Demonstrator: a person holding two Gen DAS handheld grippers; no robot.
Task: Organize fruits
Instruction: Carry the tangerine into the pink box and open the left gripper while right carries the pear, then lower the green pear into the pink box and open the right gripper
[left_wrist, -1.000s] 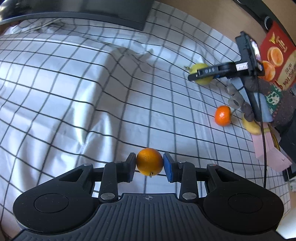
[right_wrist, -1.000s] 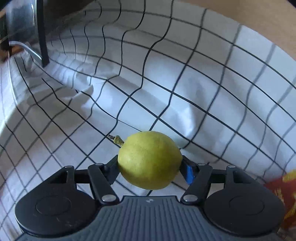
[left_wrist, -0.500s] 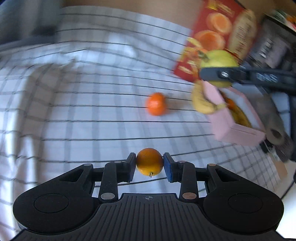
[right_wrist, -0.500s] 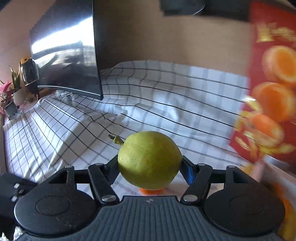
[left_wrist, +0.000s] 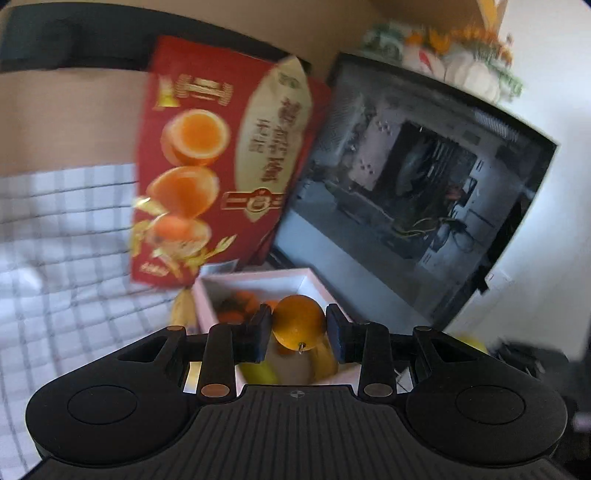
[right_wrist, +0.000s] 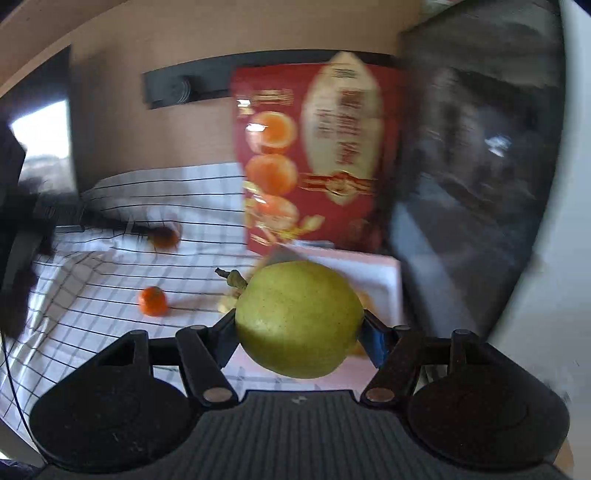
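My left gripper (left_wrist: 298, 330) is shut on a small orange (left_wrist: 298, 324) and holds it over the pink box (left_wrist: 255, 277), which holds oranges and bananas. My right gripper (right_wrist: 300, 334) is shut on a green pear (right_wrist: 299, 319) and holds it above the table just in front of the pink box (right_wrist: 384, 267). A loose tangerine (right_wrist: 152, 301) lies on the checked cloth to the left. A banana (left_wrist: 181, 308) lies against the box's left side.
A red carton printed with oranges (left_wrist: 221, 158) stands behind the box. A black computer case (left_wrist: 417, 192) stands to the right. The white checked cloth (right_wrist: 110, 295) covers the table to the left. A blurred dark thing (right_wrist: 162, 236) shows farther back.
Both grippers have swung right, toward the pink box, with their fruits still held. The left one is now over the box; the right one is close in front of it.
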